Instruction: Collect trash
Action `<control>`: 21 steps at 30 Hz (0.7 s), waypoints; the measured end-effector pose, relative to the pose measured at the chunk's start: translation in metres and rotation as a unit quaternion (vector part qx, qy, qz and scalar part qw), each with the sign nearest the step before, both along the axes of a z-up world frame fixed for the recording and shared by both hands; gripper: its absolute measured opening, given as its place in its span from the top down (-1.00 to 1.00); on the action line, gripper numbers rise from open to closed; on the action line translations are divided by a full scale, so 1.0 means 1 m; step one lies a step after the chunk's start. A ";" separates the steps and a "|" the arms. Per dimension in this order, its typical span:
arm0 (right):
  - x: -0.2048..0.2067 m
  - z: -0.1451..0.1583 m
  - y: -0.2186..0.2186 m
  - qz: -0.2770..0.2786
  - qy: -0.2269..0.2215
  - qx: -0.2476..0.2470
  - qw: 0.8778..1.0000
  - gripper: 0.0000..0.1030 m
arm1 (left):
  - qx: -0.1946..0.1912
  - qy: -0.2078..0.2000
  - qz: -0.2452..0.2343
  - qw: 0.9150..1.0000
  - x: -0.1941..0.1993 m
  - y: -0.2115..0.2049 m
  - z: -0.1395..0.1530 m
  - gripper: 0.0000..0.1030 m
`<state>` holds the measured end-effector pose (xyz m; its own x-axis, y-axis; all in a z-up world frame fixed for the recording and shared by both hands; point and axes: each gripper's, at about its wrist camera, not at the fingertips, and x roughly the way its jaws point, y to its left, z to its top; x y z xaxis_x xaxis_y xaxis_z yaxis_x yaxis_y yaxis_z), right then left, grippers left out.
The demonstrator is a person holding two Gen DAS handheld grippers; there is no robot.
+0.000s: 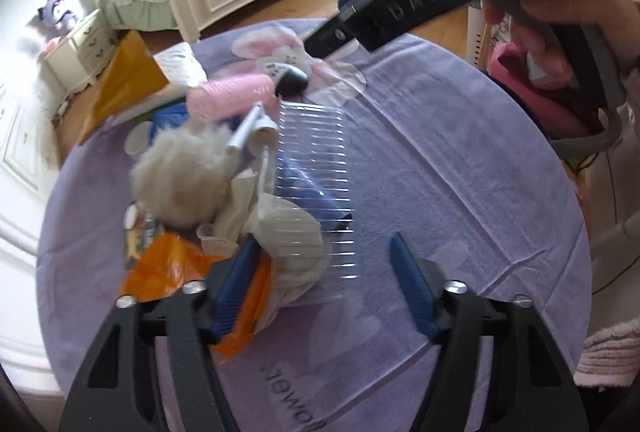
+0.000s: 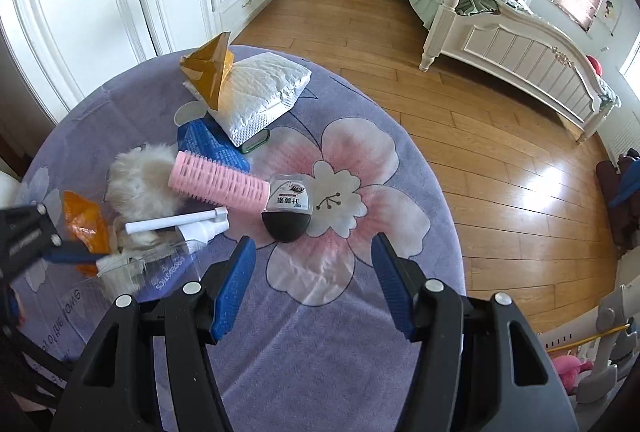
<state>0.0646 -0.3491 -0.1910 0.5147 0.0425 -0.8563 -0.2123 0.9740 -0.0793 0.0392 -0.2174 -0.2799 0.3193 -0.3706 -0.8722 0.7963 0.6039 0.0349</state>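
A round counter (image 2: 360,312) covered by a purple flowered cloth is seen from both wrist views, with the trash heaped on its left part. The left gripper (image 1: 324,264) is held spread above a ribbed clear plastic tray (image 1: 316,192), its left finger just beside an orange wrapper (image 1: 168,264) and crumpled white paper (image 1: 288,232); nothing is pinched. The right gripper (image 2: 314,276) is also spread and empty, held over the cloth near a small black-based bottle (image 2: 288,212). A pink hair roller (image 2: 218,182), a white fluffy ball (image 2: 140,180), a white spray nozzle (image 2: 180,222), a blue packet (image 2: 208,146), a white padded envelope (image 2: 260,88) and a yellow foil piece (image 2: 208,72) are piled beyond
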 end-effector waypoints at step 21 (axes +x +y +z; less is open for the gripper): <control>0.018 -0.010 0.046 0.099 0.013 0.015 0.995 -0.13 | -0.075 0.047 -0.018 0.996 -0.018 0.095 0.063 0.28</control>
